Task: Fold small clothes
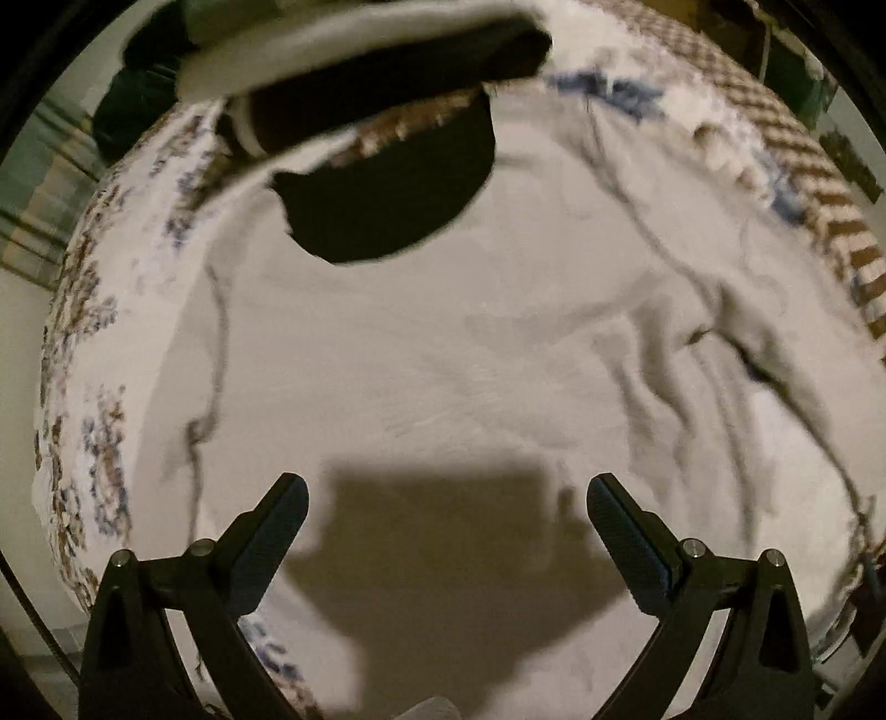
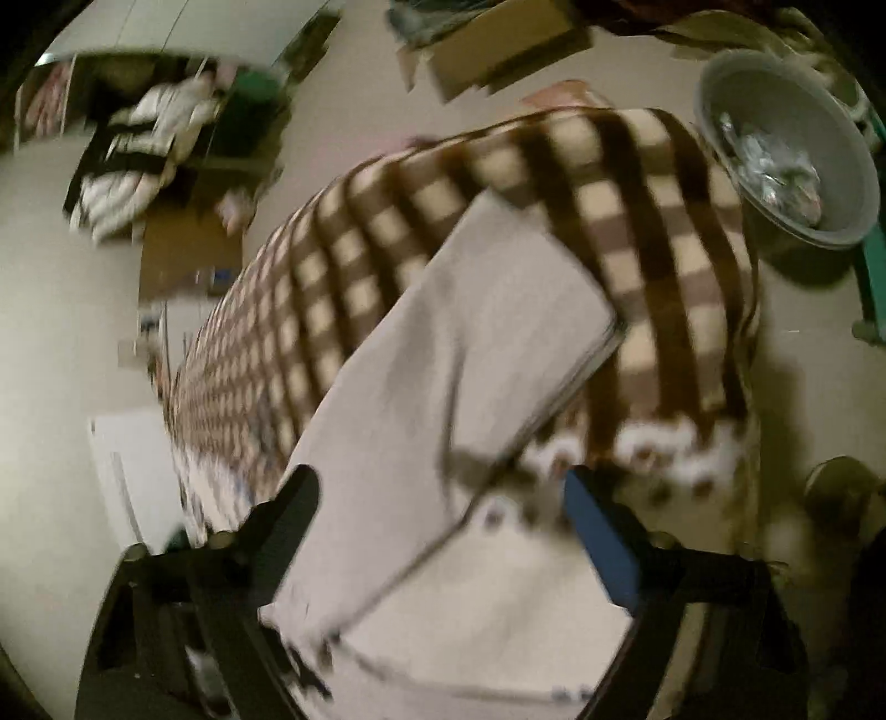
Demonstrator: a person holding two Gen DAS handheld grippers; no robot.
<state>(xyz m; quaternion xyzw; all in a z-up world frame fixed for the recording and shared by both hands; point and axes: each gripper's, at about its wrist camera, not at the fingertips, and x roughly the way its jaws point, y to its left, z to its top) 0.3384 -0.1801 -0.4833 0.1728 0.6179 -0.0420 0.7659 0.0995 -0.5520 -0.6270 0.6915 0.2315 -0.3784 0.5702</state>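
A pale grey garment (image 1: 443,343) lies spread flat on a patterned bed cover (image 1: 83,343), with seams and wrinkles toward the right. My left gripper (image 1: 446,498) hovers just above its near part, jaws wide open and empty. A sleeved arm (image 1: 360,66) crosses the top of the left wrist view and casts a dark shadow. In the blurred right wrist view, my right gripper (image 2: 443,493) is open above a folded edge of the same pale garment (image 2: 470,343), which lies on a brown checked blanket (image 2: 637,221).
The bed's edge drops to a beige floor (image 2: 44,277). A grey bin (image 2: 786,149) with crumpled contents stands at the upper right. Cardboard boxes (image 2: 498,44) and piled clothes (image 2: 144,144) lie on the floor beyond the bed.
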